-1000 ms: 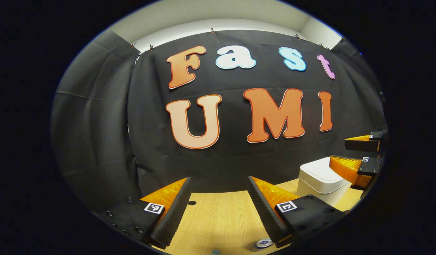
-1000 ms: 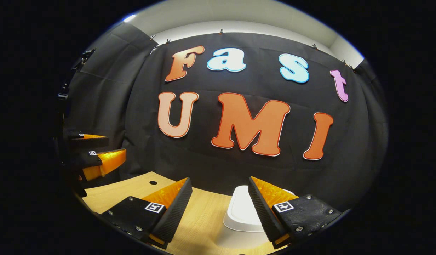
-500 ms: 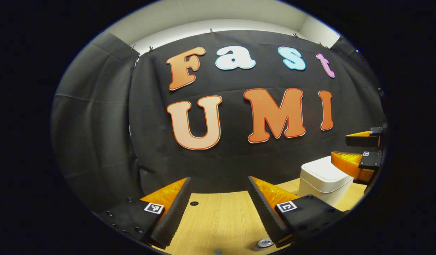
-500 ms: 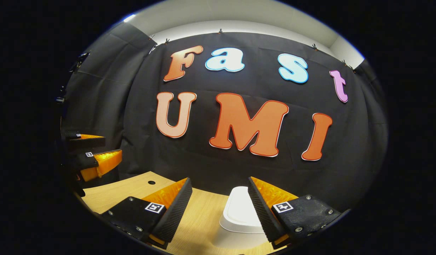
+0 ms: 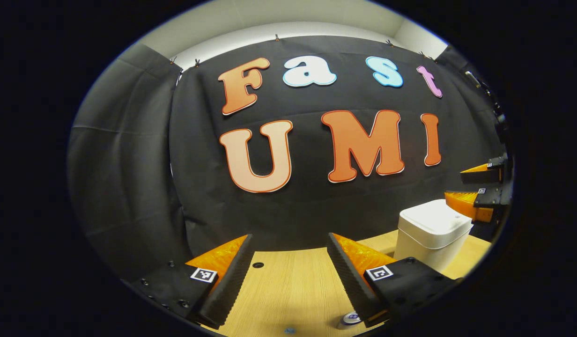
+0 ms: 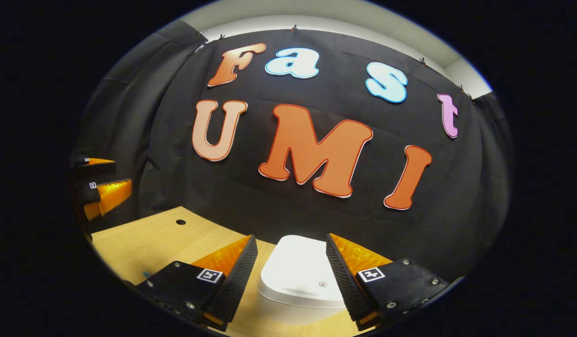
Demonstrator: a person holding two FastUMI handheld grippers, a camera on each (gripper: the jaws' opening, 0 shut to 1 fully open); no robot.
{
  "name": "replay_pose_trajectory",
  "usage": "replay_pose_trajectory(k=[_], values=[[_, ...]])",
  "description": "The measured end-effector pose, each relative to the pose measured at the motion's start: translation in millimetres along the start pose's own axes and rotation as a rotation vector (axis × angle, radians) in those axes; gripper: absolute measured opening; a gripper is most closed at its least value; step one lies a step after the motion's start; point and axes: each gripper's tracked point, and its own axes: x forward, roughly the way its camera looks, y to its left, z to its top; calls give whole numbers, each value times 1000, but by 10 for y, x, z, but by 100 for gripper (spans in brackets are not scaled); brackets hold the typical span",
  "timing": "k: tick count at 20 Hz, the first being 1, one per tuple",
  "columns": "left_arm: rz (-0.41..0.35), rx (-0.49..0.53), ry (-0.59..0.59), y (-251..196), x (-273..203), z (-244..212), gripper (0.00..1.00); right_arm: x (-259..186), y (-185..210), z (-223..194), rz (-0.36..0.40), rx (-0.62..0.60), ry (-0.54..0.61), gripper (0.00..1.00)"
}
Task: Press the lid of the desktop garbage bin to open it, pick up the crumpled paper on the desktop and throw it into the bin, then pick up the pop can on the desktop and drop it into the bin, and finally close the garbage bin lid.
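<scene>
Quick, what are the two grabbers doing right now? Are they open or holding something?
Left gripper: open, holding nothing, above the wooden table.
Right gripper: open, holding nothing, over the white bin's closed lid.

The counter point(image 5: 293, 290) is pale wood grain with a small dark round hole point(image 5: 258, 265) near its far edge. A white garbage bin point(image 5: 431, 231) stands on it at about four o'clock in the left gripper view, lid shut. A pop can point(image 5: 349, 319) stands near six o'clock, top showing.
</scene>
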Motion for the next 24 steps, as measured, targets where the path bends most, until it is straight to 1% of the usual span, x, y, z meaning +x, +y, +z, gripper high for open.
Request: replay_pose_trajectory(k=[1, 2, 3, 4, 6, 8, 9, 10, 11, 12, 14, 17, 24], values=[[3, 1, 4, -2, 0, -26, 99, 13, -44, -21, -4, -2, 13, 83], [4, 0, 8, 3, 0, -29, 99, 21, -70, -27, 1, -3, 22, 80], [5, -1, 11, 2, -9, -46, 99, 32, -95, -36, 6, -6, 29, 73], [4, -1, 14, -2, -11, -48, 99, 51, -129, -41, 11, -11, 39, 69], [3, 0, 19, -26, -3, -60, 99, 83, -193, -72, 27, -3, 64, 52], [4, 0, 22, -40, -10, -74, 99, 106, -242, -172, 53, 46, 117, 37], [4, 0, 24, -41, -15, -82, 99, 132, -257, -218, 68, 84, 144, 22], [5, 1, 27, -47, -14, -81, 99, 141, -295, -238, 71, 115, 164, 14], [6, 1, 29, -53, -15, -100, 99, 159, -343, -265, 65, 127, 175, 5], [9, 2, 31, -50, -14, -100, 99, 156, -370, -298, 67, 125, 185, 1], [16, 2, 37, -38, -27, -120, 99, 169, -411, -339, 73, 100, 198, 1], [25, 6, 42, -53, -39, -151, 99, 203, -447, -406, 84, 104, 222, 1], [60, 5, 58, -27, -71, -199, 99, 312, -474, -748, 102, 144, 339, 1]])
